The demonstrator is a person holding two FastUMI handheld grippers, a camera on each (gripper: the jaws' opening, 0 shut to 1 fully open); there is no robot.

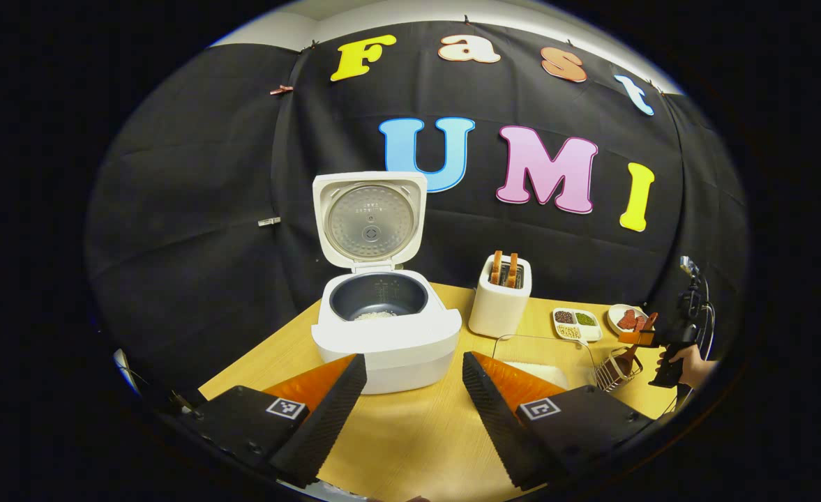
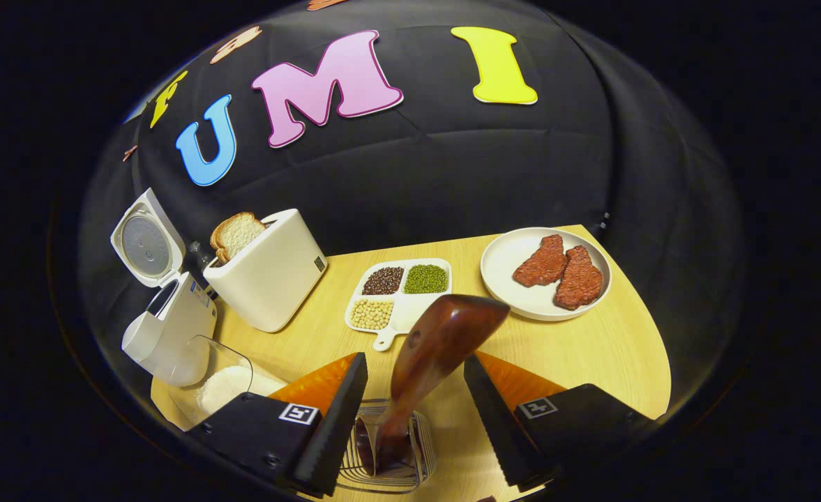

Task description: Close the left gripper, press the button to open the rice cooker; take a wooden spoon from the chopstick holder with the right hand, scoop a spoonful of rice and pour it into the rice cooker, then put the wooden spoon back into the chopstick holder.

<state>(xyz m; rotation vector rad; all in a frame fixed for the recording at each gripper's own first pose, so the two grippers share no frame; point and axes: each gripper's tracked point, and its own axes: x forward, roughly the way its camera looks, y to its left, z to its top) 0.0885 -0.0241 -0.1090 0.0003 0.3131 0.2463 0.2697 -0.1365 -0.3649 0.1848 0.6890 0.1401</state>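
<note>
A pale wooden desk (image 2: 577, 348) stood against the booth's black cloth wall. In the right gripper view, the right gripper (image 2: 413, 401) hung wide open above the wire chopstick holder (image 2: 386, 453), which sat near the desk's front edge. The wooden spoon (image 2: 438, 348) stood in the holder, leaning between the fingers; whether either finger touched it could not be told. Beyond it lay a four-part tray of beans (image 2: 396, 293), and a white plate (image 2: 508, 261) with two red slices sat toward the far right corner. A clear container of rice (image 2: 225, 383) stood at the left, beside a white toaster (image 2: 270, 275) holding bread.

In the left gripper view, the left gripper (image 1: 413, 401) was also wide open and held nothing, just in front of the rice cooker (image 1: 386, 335). The cooker stood near the desk's left edge with its lid (image 1: 370, 219) raised upright and a little rice in the dark inner pot (image 1: 379, 296). Far to the right, a hand (image 1: 693, 362) held the other gripper over the holder.
</note>
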